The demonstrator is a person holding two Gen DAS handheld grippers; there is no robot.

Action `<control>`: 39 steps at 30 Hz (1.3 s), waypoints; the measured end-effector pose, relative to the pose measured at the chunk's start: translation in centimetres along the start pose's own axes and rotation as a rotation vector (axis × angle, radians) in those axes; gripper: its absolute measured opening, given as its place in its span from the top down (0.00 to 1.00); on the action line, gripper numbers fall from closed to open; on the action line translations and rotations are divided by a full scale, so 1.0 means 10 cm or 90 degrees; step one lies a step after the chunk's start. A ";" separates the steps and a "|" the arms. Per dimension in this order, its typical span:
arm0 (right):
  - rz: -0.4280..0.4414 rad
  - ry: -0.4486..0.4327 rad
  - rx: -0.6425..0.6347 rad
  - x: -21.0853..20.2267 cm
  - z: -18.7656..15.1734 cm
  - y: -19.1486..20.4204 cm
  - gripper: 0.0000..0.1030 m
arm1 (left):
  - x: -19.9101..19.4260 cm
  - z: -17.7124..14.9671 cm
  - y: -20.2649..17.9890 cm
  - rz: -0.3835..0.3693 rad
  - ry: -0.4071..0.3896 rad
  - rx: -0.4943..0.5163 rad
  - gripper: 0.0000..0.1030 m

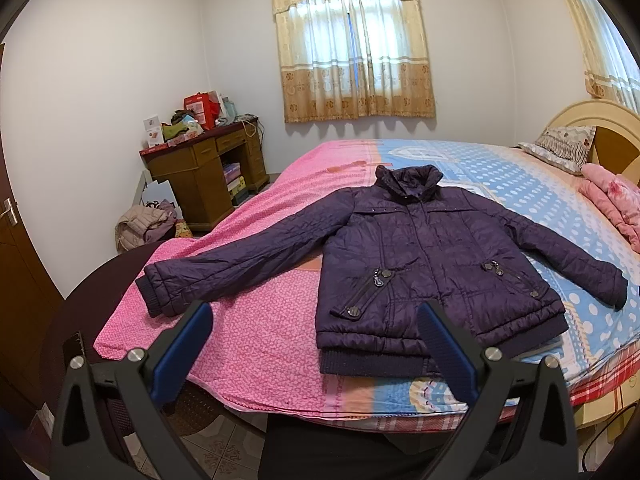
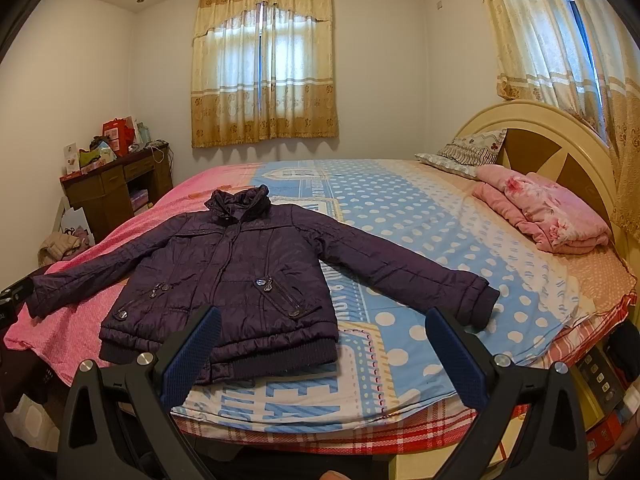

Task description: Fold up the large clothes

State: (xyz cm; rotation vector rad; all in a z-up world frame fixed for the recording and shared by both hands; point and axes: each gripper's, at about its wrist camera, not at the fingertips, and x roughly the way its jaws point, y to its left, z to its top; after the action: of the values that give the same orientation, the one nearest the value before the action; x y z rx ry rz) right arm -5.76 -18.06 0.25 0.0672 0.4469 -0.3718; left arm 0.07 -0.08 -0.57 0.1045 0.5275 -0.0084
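A dark purple padded jacket lies flat and face up on the bed, collar away from me, both sleeves spread out to the sides. It also shows in the right wrist view. My left gripper is open and empty, held off the bed's near edge, in front of the jacket's hem and left sleeve cuff. My right gripper is open and empty, in front of the hem's right corner and the right sleeve cuff.
The bed has a pink and blue sheet. A folded pink blanket and a pillow lie by the headboard. A cluttered wooden desk and a pile of clothes stand at the far left wall.
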 end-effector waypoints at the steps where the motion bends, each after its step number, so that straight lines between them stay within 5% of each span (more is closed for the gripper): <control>1: -0.001 0.000 -0.001 0.00 0.00 0.01 0.01 | 0.00 0.00 0.00 -0.001 0.000 0.000 0.00; 39: -0.005 0.022 0.007 0.14 -0.06 -0.03 0.01 | 0.10 -0.11 0.02 0.000 0.007 0.009 0.00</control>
State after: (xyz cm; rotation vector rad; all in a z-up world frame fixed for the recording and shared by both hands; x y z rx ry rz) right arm -4.96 -18.75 -0.84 0.0821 0.4796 -0.3818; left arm 0.40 0.29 -2.00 0.1177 0.5383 -0.0115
